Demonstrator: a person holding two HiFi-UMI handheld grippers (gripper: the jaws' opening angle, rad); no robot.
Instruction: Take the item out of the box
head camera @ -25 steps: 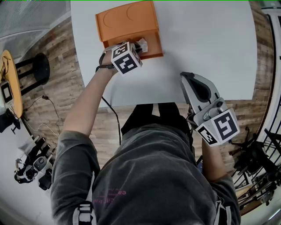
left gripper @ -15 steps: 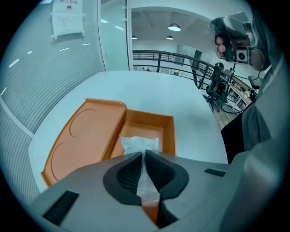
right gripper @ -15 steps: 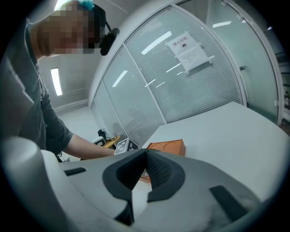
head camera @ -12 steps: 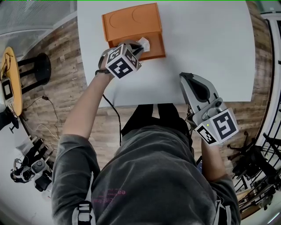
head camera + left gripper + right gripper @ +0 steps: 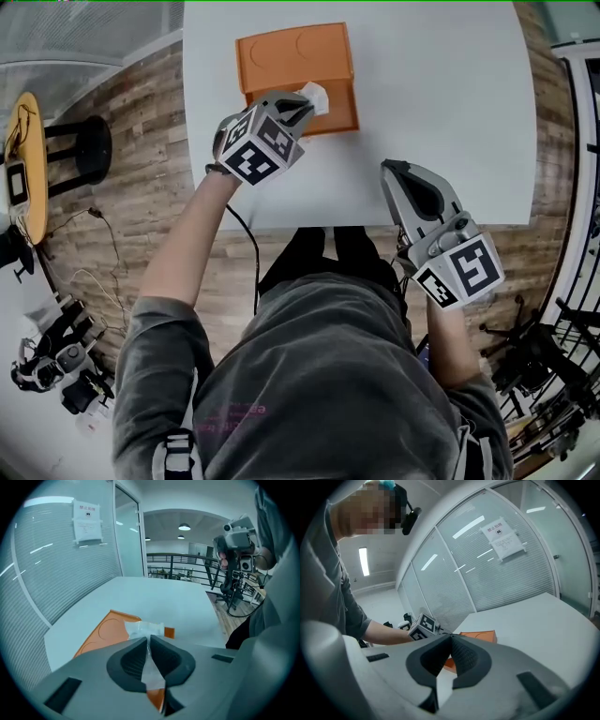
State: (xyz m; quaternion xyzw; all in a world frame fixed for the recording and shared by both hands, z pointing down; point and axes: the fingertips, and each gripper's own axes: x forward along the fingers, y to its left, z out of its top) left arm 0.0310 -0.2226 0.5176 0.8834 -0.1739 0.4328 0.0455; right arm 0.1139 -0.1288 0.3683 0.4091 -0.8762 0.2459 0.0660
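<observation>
At the left of the white table [image 5: 441, 94], the left gripper [image 5: 147, 640] has its jaws pinched almost together on a thin clear plastic packet [image 5: 144, 629]. They catch only the packet's near strip, and the rest fans out past the tips. In the head view the packet hangs over the near part of the orange box [image 5: 295, 61], which sits toward the far left of the table. The item looks lifted but not yet away from the box (whether it brushes the near wall I cannot tell).

The weak spot, as I judge it, is that hold. It is a narrow bite on slick film, so a sharp pull or a snag on the box wall could slide the packet out of the pads and drop it back in. Nothing pins the box down either, so if the packet catches, the box could be dragged along or tipped.

Further right, by the table's near edge, the right gripper [image 5: 394, 171] has its jaws together on nothing. It is well apart from the box and gives it no bracing.
</observation>
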